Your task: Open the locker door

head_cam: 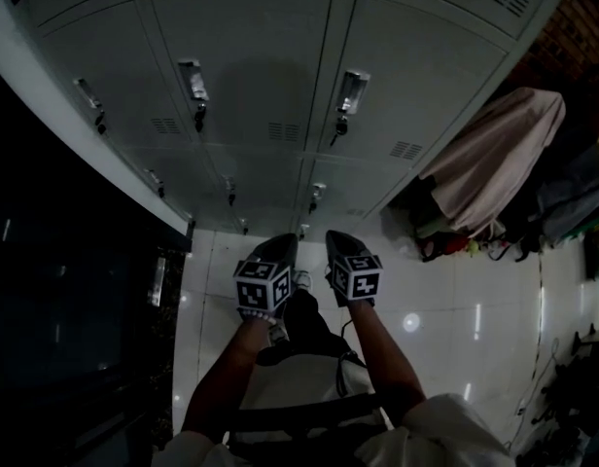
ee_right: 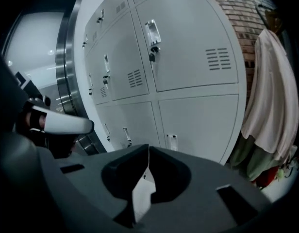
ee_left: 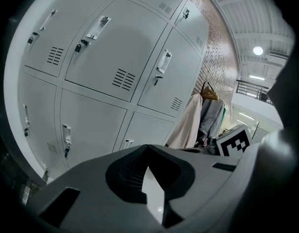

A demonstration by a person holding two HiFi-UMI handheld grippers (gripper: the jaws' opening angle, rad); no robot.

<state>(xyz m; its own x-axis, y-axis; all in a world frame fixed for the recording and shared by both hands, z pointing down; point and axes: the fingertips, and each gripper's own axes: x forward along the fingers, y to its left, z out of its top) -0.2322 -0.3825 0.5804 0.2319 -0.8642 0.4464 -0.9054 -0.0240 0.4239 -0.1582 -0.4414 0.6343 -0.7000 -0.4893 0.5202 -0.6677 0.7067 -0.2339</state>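
Note:
A bank of grey lockers (head_cam: 246, 56) stands in front of me with every door closed. Each door has a metal handle with a keyed lock, such as the handle (head_cam: 193, 84) on the middle door and the handle (head_cam: 350, 90) on the door to its right. My left gripper (head_cam: 280, 243) and right gripper (head_cam: 336, 237) hang side by side low over the floor, well short of the lockers. In the left gripper view the left gripper (ee_left: 147, 147) has its tips together and holds nothing. The right gripper (ee_right: 148, 147) is likewise shut and empty, facing a locker handle (ee_right: 150, 35) from a distance.
A pale cloth (head_cam: 494, 154) hangs over clutter right of the lockers, against a brick wall (head_cam: 581, 27). A dark glass-fronted unit (head_cam: 66, 261) fills the left side. The floor (head_cam: 426, 300) is glossy white tile. Lower lockers carry a small handle (head_cam: 317, 196).

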